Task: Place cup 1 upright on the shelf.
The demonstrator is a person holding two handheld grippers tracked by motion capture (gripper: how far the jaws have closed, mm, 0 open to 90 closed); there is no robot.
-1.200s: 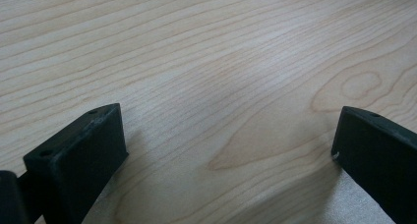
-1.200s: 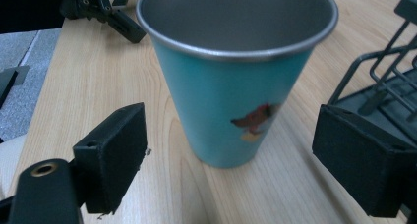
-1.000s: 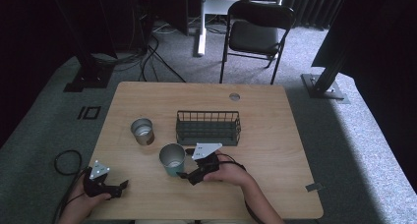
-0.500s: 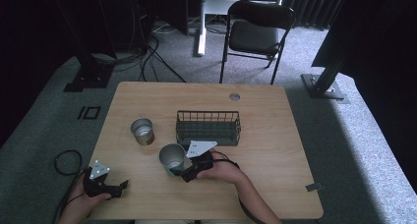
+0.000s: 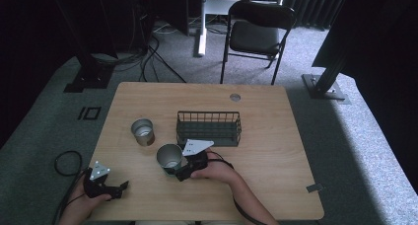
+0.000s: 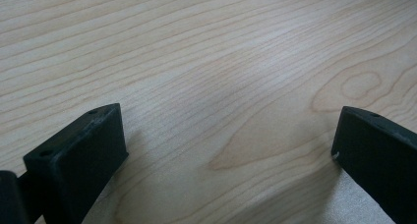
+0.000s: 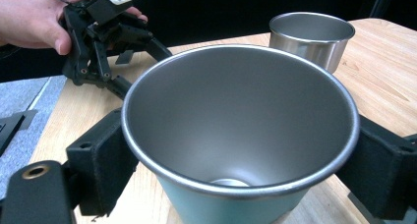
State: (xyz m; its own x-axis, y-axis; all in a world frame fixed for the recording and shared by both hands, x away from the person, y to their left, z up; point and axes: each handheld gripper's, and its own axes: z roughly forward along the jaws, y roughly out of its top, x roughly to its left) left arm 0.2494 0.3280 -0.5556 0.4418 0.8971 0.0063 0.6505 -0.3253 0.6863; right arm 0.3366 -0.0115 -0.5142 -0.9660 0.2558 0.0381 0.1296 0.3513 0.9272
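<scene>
right gripper shifted left, fingers clamping teal cup | cups: 2 | left gripper fingers apart

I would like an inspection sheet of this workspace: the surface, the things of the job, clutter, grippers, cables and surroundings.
Surface: light wooden table, bare grain under the left hand-held gripper.
Job's things: teal metal cup with steel rim, upright, between the jaws of the right hand-held gripper; short steel cup standing apart from it; dark wire basket behind them, seemingly empty.
Clutter: nothing seen.
Grippers: right jaws stand at the teal cup's two sides, seemingly closed on it; left hand-held gripper open, holding nothing, near the table's front left corner.
Cables: one black cable loops on the floor at the left; more lie behind the table.
Surroundings: grey carpet, black folding chair, dark stands.
</scene>
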